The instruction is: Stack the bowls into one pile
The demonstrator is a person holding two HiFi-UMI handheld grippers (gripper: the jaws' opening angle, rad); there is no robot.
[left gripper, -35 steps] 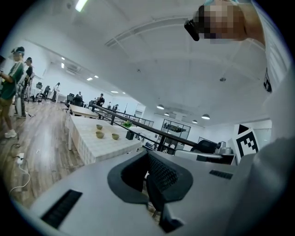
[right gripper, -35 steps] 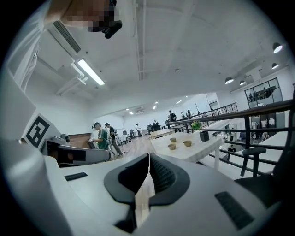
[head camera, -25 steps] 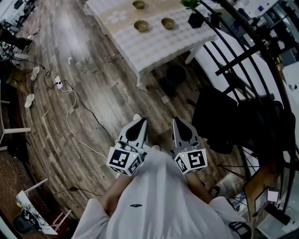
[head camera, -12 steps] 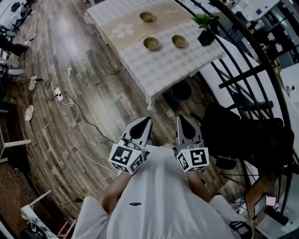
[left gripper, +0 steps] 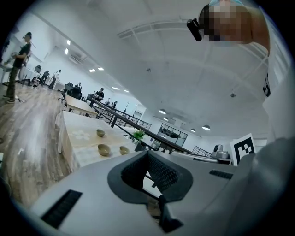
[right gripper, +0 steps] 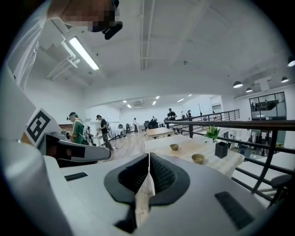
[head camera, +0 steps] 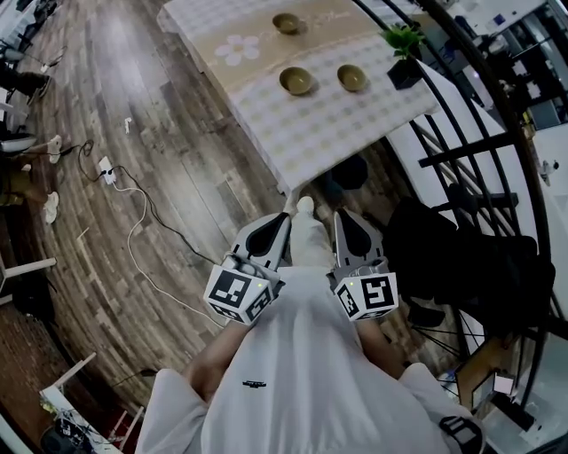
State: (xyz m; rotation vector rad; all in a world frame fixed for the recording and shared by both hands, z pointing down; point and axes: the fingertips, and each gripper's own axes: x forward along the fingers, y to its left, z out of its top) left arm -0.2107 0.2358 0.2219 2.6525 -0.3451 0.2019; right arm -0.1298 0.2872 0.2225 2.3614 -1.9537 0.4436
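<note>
Three olive-brown bowls stand apart on the cloth-covered table [head camera: 328, 133]: a far bowl [head camera: 286, 23], a middle bowl [head camera: 295, 82] and a right bowl [head camera: 351, 78]. My left gripper [head camera: 273, 229] and right gripper [head camera: 346, 226] are held side by side close to my body, well short of the table, both shut and empty. The left gripper view shows its jaws [left gripper: 147, 154] closed, with the three bowls [left gripper: 104, 150] small in the distance. The right gripper view shows closed jaws [right gripper: 149, 156] and two bowls [right gripper: 198, 158].
A potted plant [head camera: 404, 64] stands at the table's right corner. A black railing [head camera: 479, 151] and dark chairs [head camera: 453, 257] lie to the right. Cables and a power strip [head camera: 106, 168] trail on the wooden floor at left. My foot [head camera: 306, 208] shows between the grippers.
The table and bowls have drawn nearer and lower in the head view. A foot has stepped forward between the grippers. Both grippers stay shut, held as before.
</note>
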